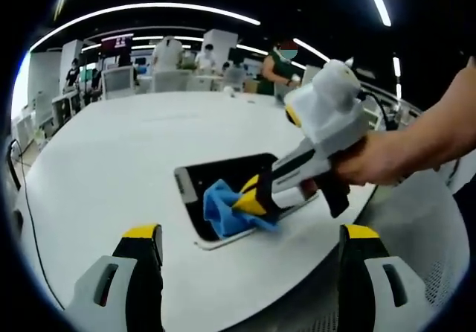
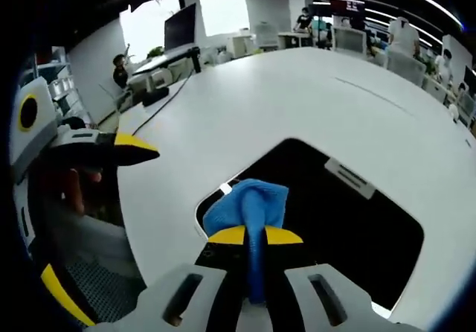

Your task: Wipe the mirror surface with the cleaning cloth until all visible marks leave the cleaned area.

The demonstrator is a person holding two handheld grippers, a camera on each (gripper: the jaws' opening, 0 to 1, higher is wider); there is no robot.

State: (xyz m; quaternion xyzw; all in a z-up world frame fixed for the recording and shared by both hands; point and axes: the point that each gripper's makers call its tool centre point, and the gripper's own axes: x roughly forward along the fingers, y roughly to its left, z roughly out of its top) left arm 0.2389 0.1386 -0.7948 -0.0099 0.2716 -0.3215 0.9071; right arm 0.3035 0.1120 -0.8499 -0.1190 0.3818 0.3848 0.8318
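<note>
A dark rectangular mirror (image 1: 223,176) (image 2: 349,228) with a white rim lies flat near the front edge of the white table (image 1: 134,153) (image 2: 297,101). My right gripper (image 1: 253,198) (image 2: 255,235) is shut on a blue cleaning cloth (image 1: 223,207) (image 2: 249,205), which is pressed onto the mirror's near corner. A hand (image 1: 387,157) holds that gripper from the right. My left gripper (image 1: 249,254) hangs open over the table's front edge, short of the mirror, with nothing between its yellow-tipped fingers (image 1: 141,235). In the right gripper view it shows at the left (image 2: 111,147).
Several people, chairs and desks stand beyond the table's far side (image 1: 208,60). A black cable (image 1: 22,198) runs along the table's left edge. Monitors and a desk stand at the back (image 2: 178,34). A grey mesh chair sits beneath the table edge (image 2: 97,280).
</note>
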